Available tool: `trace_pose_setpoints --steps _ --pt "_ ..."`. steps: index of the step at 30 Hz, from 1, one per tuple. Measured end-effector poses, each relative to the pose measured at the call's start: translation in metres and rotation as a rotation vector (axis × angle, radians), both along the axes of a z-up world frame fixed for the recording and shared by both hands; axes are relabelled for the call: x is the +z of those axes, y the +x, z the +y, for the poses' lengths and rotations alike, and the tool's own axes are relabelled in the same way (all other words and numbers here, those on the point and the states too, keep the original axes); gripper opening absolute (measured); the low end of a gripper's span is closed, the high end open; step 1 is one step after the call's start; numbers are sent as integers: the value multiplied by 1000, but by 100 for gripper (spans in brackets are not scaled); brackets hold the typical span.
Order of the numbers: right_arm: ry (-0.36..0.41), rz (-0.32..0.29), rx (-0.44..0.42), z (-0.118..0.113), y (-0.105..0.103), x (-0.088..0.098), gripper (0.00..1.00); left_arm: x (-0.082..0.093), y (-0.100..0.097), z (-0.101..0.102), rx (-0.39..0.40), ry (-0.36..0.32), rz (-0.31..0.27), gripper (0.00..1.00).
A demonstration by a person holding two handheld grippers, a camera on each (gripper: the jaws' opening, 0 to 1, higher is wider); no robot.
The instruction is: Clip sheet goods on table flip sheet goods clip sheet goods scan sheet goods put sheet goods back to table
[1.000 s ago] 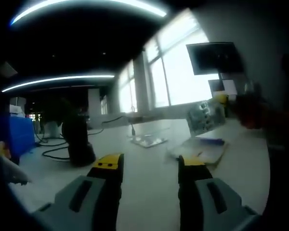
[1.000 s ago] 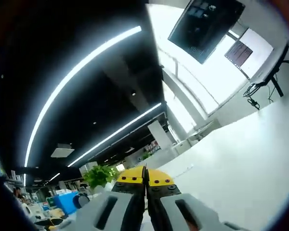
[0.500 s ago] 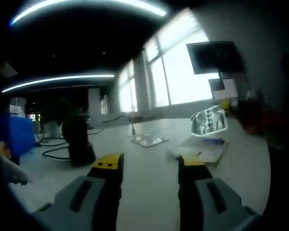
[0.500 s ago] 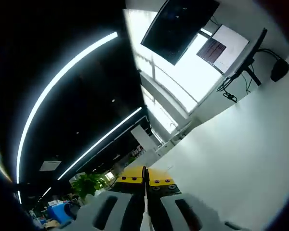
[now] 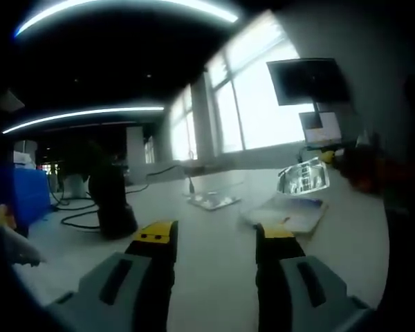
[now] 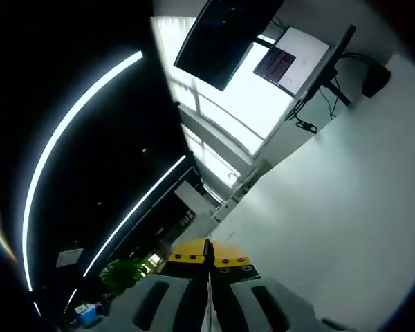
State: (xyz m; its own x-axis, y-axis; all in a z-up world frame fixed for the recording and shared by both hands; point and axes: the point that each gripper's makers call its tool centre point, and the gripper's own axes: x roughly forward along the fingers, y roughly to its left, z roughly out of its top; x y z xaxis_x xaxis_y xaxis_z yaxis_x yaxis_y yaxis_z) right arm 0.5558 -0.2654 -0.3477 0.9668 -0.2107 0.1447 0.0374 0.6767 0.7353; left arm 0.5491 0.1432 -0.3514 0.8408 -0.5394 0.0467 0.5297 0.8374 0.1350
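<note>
Yellow-tipped, the right gripper [image 6: 209, 250] pinched a thin sheet edge-on between closed jaws. From the left gripper view that sheet goods piece [image 5: 303, 176] hung clear of the table [image 5: 214, 263], above the stack [image 5: 290, 213], well right of the wide-open, empty left gripper [image 5: 214, 238]. Compared with a second before, it had tipped from upright toward flat, its long axis near level.

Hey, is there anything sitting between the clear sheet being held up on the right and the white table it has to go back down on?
Partly. In the left gripper view, a flat stack of papers lies on the white table right beneath the clear plastic sheet held by the right gripper. The bare table nearer the open left gripper looks free.
</note>
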Motion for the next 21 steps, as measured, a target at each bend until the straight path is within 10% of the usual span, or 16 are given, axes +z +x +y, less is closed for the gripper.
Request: trace_pose_setpoints --steps 21 --pt "19 71 3 -4 3 -16 0 -1 0 -1 -2 5 3 37"
